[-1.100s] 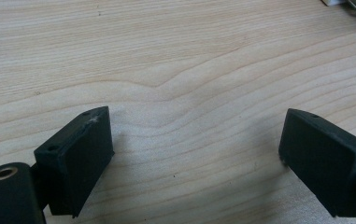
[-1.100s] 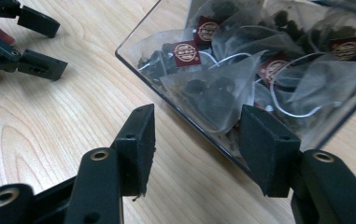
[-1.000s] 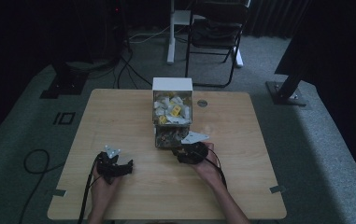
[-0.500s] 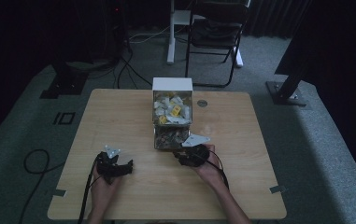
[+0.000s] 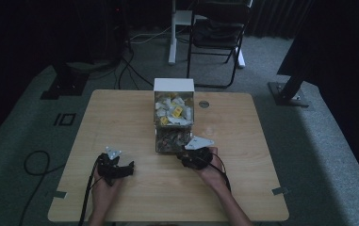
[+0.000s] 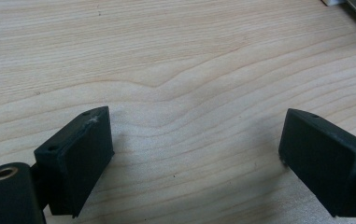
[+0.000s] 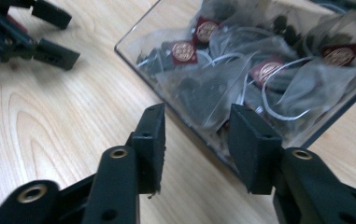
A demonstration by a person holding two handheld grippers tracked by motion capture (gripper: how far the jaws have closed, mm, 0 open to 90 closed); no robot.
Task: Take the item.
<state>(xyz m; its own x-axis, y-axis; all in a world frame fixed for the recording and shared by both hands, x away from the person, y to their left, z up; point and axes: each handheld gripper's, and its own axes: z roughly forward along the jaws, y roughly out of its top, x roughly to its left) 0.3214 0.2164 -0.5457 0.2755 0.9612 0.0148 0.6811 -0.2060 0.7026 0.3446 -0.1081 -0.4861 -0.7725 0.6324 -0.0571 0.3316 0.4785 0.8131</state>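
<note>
both pairs of black jaws are standing apart over a pale wooden table (image 5: 120,108), gripping nothing. on the left gripper (image 6: 194,154) the jaws are spreading wide, with bare wood grain showing between them and nothing touching either pad. on the right gripper (image 7: 196,135) the jaws are sitting at a narrower gap, pointing at the near wall of a clear plastic box (image 7: 133,44); the gap is framing the sachets behind that wall, and the tips are hovering just short of the box, though whether they are touching it cannot be told. the near compartment is holding dark tea bags (image 7: 213,88) in translucent sachets with round maroon-and-gold labels. from the high view the box (image 5: 174,120) is sitting at the middle of the table, its far compartment holding white and yellow packets (image 5: 172,110), a white lid at its far end. the right gripper (image 5: 193,153) is resting at the box's near right corner, the left gripper (image 5: 116,167) well apart to the left, each in a hand.
</note>
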